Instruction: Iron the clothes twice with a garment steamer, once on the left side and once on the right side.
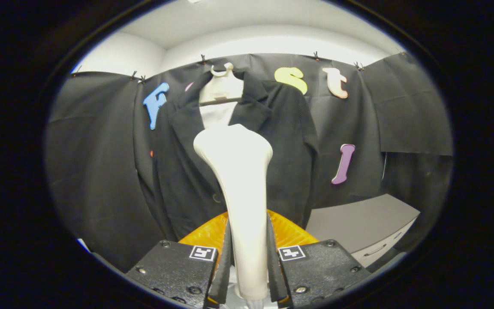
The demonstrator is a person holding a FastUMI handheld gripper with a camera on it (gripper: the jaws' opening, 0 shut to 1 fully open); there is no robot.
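Both fingers [228,257] are closed in on the handle of the white garment steamer [240,189], one dark ribbed pad pressed against each side of it, so the gripper [248,262] has it firmly clamped low down near the handle's base. From the grip the steamer rises straight ahead, its neck narrow between the pads and widening into a broad rounded head at the top. An orange ridged part [287,229] of the tool shows just behind the handle, spreading out to either side of it between the two black finger blocks, each of which carries a small square marker.

Beyond the steamer head hangs a black suit jacket [287,146] on a white hanger [222,86], its hook caught at the top edge of the booth's black cloth wall [97,159]. The lapels fall open to show a pale panel under the collar, and the steamer head sits in front of the jacket's middle, covering the opening of the front below the lapels. Whether the head touches the cloth cannot be made out from here.

Off to the right of the jacket and lower down stands a grey cabinet [367,227] with a drawer handle on its front, well apart from the fingers.
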